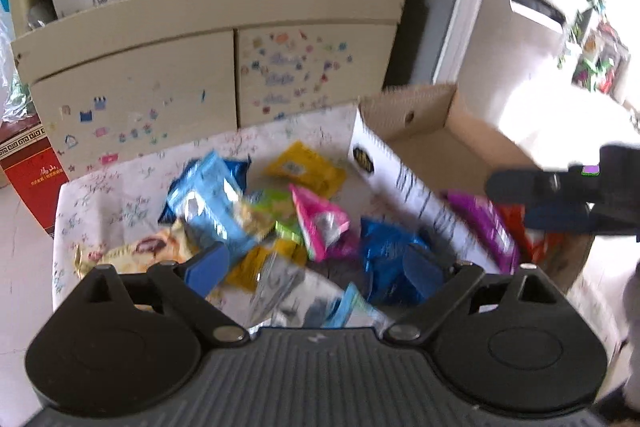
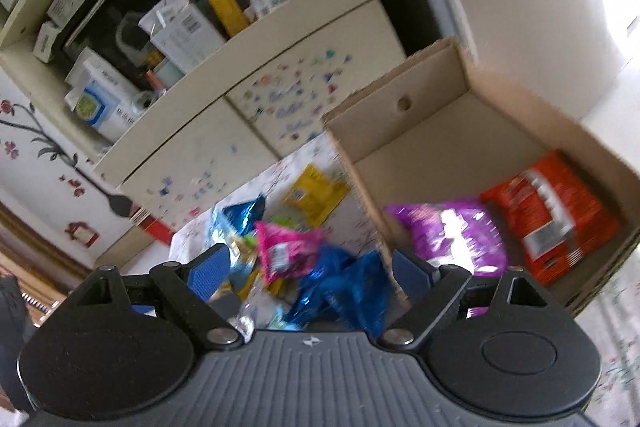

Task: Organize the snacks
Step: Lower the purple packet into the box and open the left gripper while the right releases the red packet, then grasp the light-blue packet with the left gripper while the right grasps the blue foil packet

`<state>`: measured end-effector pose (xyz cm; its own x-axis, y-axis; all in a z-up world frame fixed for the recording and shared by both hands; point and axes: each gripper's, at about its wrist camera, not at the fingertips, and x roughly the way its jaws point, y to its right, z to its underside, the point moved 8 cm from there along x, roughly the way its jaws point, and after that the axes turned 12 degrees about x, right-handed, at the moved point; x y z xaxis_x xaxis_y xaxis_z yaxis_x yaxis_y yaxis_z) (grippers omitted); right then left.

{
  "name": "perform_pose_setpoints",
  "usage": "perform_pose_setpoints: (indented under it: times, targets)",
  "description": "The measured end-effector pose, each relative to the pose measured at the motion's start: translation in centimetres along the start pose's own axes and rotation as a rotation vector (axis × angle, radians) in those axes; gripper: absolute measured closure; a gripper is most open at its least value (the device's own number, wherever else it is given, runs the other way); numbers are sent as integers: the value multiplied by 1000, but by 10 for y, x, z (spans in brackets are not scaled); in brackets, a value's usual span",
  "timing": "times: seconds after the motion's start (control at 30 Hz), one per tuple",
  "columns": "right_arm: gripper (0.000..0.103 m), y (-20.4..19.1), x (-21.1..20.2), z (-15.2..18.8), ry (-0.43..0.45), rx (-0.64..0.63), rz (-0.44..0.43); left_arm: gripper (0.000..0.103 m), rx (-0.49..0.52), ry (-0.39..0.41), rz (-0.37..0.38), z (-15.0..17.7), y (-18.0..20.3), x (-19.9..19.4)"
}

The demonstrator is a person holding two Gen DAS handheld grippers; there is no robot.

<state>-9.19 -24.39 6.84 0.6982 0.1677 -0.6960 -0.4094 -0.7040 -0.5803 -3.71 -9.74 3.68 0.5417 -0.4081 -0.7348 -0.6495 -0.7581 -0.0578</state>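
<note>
Several snack packets lie in a pile on a small table [image 1: 92, 195]: a light blue one [image 1: 212, 203], a yellow one [image 1: 306, 169], a pink one [image 1: 320, 223] and a dark blue one [image 1: 390, 261]. A cardboard box [image 2: 432, 123] stands to the right and holds a purple packet [image 2: 448, 231] and an orange packet [image 2: 548, 211]. My left gripper [image 1: 320, 269] is open and empty above the pile. My right gripper [image 2: 310, 269] is open and empty above the dark blue packet [image 2: 352, 287], at the box's left wall; it also shows in the left wrist view [image 1: 560, 199] over the box.
A cream cabinet [image 1: 224, 67] with stickered doors stands behind the table, its shelf crowded with boxes and bottles. A red carton [image 1: 32, 179] sits on the floor at the left. White floor lies to the right of the box.
</note>
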Motion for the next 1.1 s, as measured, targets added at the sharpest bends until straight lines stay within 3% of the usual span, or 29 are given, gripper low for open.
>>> perform_pose_setpoints:
  times: [0.2, 0.37, 0.7, 0.8, 1.0, 1.1]
  targets:
    - [11, -11, 18, 14, -61, -16, 18, 9, 89, -60, 19, 32, 19, 11]
    - [11, -12, 31, 18, -82, 2, 37, 10, 191, -47, 15, 41, 38, 22]
    - [11, -7, 54, 25, -118, 17, 109, 11, 277, -50, -11, 54, 52, 48]
    - [11, -4, 61, 27, -123, 13, 135, 19, 305, -54, -54, 60, 50, 49]
    - [11, 1, 74, 32, -136, 9, 177, 40, 248, -68, -51, 64, 35, 39]
    - [14, 1, 80, 34, -130, -11, 198, 44, 203, -79, -50, 69, 23, 35]
